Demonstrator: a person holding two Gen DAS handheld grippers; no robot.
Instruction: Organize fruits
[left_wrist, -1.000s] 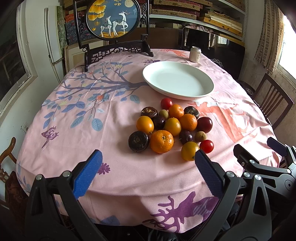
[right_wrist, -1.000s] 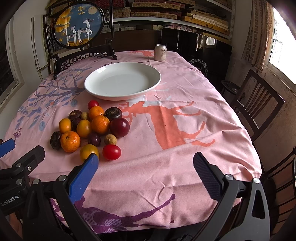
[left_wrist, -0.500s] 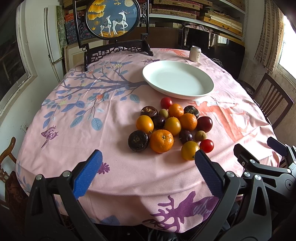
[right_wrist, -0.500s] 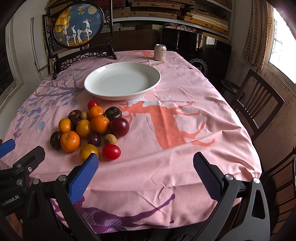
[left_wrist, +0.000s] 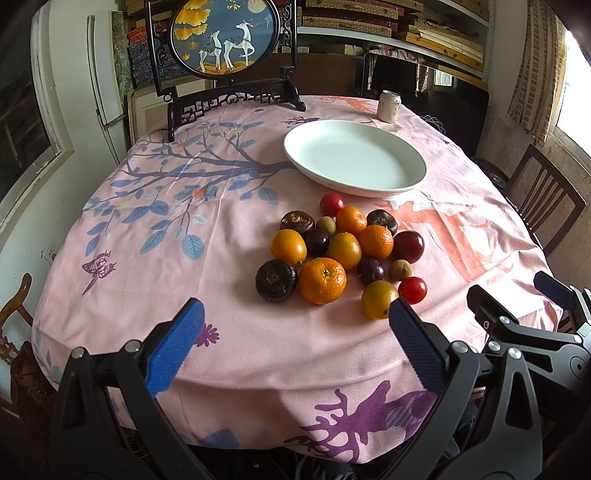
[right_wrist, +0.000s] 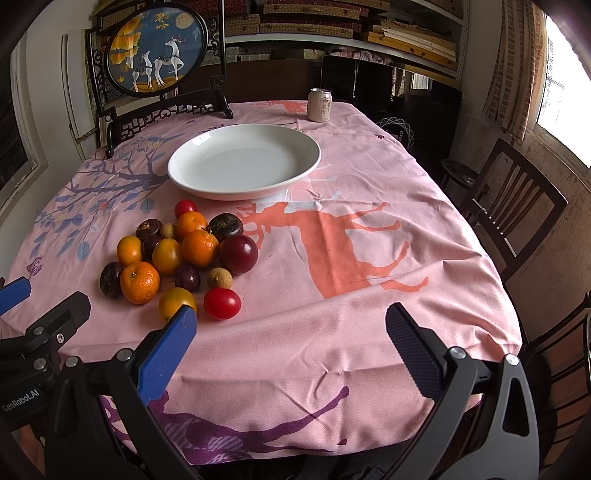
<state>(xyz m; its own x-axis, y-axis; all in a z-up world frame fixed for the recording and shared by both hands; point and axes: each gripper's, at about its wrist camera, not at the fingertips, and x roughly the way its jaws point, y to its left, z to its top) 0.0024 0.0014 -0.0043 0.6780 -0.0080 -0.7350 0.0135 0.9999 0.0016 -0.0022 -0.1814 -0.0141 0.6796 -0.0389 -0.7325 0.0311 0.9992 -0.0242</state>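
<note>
A pile of several fruits (left_wrist: 343, 251) lies on the pink tablecloth: oranges, yellow kumquats, dark purple fruits, small brown ones and red cherry tomatoes. The pile also shows in the right wrist view (right_wrist: 177, 254). An empty white plate (left_wrist: 354, 162) stands just behind it, also seen in the right wrist view (right_wrist: 243, 160). My left gripper (left_wrist: 295, 339) is open and empty, above the table's near edge, short of the pile. My right gripper (right_wrist: 291, 343) is open and empty, to the right of the pile.
A drinks can (right_wrist: 320, 105) stands at the far end of the table. A framed round deer picture on a dark stand (left_wrist: 225, 37) stands at the back left. A wooden chair (right_wrist: 513, 206) is at the table's right side.
Both grippers have barely moved; the left wrist view has shifted very slightly. Nothing was taken hold of.
</note>
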